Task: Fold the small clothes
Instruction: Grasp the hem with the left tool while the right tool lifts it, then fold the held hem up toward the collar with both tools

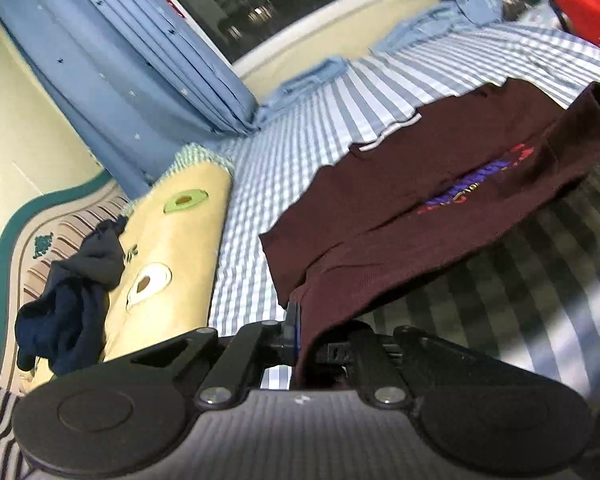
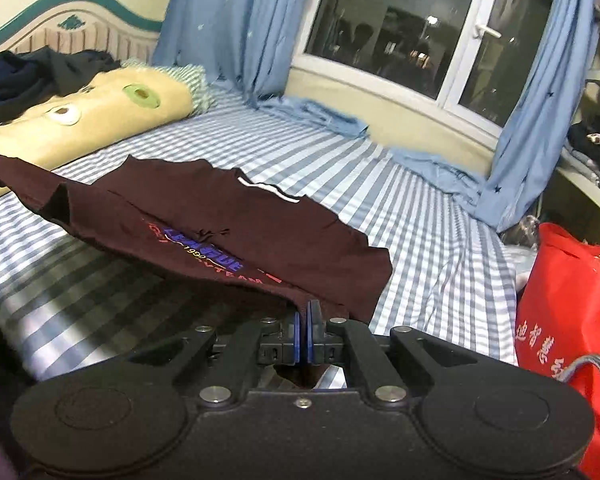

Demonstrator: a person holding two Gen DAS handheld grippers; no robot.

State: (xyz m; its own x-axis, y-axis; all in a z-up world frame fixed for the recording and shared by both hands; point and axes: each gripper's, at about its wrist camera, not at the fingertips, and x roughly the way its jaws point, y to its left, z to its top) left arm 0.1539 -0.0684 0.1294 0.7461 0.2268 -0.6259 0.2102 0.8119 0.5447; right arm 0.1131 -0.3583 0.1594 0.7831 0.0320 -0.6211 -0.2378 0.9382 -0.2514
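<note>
A dark maroon T-shirt (image 1: 412,184) with a blue and red chest print is held stretched above the striped bed (image 1: 300,140). My left gripper (image 1: 300,320) is shut on one corner of its lifted edge; cloth drapes over the right finger. My right gripper (image 2: 305,320) is shut on the other corner of the same shirt (image 2: 220,216). The near edge hangs in the air and casts a shadow on the sheet. The far part with the white-trimmed collar rests on the bed (image 2: 400,200).
A yellow pillow (image 1: 172,248) with a heap of dark clothes (image 1: 72,300) lies by the headboard. Blue curtains (image 2: 228,20) and a window (image 2: 400,20) stand beyond the bed. A red bag (image 2: 568,304) stands at the bed's right side.
</note>
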